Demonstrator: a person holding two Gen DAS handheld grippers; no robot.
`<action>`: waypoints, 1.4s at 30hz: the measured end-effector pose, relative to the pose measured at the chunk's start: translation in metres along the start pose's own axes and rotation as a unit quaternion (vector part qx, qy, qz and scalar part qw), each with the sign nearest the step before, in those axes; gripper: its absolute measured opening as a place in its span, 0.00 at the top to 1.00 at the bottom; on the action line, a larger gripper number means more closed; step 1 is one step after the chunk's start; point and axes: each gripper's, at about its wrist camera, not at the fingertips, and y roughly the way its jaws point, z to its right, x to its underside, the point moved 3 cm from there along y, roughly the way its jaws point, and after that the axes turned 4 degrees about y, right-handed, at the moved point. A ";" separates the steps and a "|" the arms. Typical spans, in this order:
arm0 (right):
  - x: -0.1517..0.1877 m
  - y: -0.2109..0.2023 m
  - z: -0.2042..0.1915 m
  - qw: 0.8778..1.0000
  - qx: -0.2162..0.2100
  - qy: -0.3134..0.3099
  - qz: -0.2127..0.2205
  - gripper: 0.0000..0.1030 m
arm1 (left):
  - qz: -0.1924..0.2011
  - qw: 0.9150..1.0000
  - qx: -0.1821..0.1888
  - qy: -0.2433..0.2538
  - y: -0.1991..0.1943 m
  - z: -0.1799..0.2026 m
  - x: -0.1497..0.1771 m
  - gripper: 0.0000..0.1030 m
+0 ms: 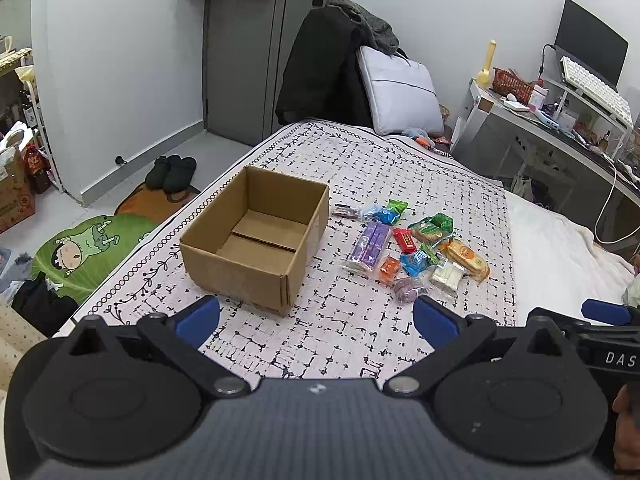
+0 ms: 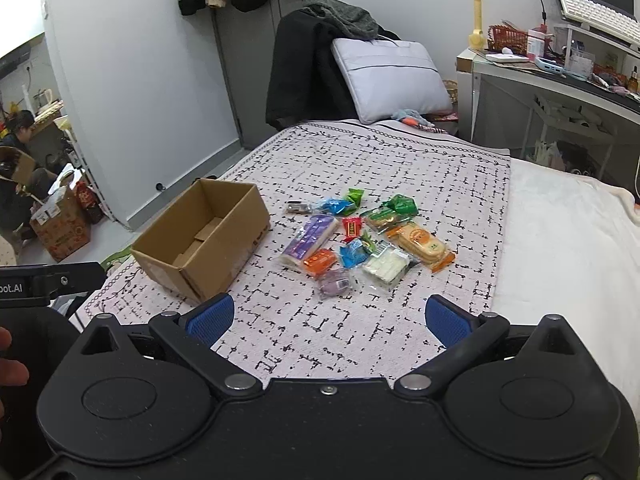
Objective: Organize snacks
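Observation:
An empty brown cardboard box (image 1: 256, 240) (image 2: 204, 236) stands open on the patterned bed cover. To its right lie several wrapped snacks: a long purple pack (image 1: 370, 246) (image 2: 310, 240), a red candy (image 1: 406, 238) (image 2: 352, 227), an orange cracker pack (image 1: 466, 258) (image 2: 420, 242), a white pack (image 1: 446, 276) (image 2: 387, 265) and green and blue wrappers. My left gripper (image 1: 316, 322) hovers open, short of the box and snacks, holding nothing. The right gripper (image 2: 330, 320) is also open and empty, just short of the snack pile.
A grey laptop bag (image 1: 400, 92) and a dark jacket on a chair (image 1: 320, 68) stand past the bed's far end. A cluttered desk (image 1: 560, 120) is at the right. Slippers (image 1: 172, 172) lie on the floor at the left. A person (image 2: 18, 140) sits at far left.

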 end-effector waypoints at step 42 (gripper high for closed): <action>-0.021 0.106 0.066 0.988 0.042 0.138 -0.055 0.22 | -0.074 0.994 0.075 -0.014 0.132 0.045 -0.031 0.07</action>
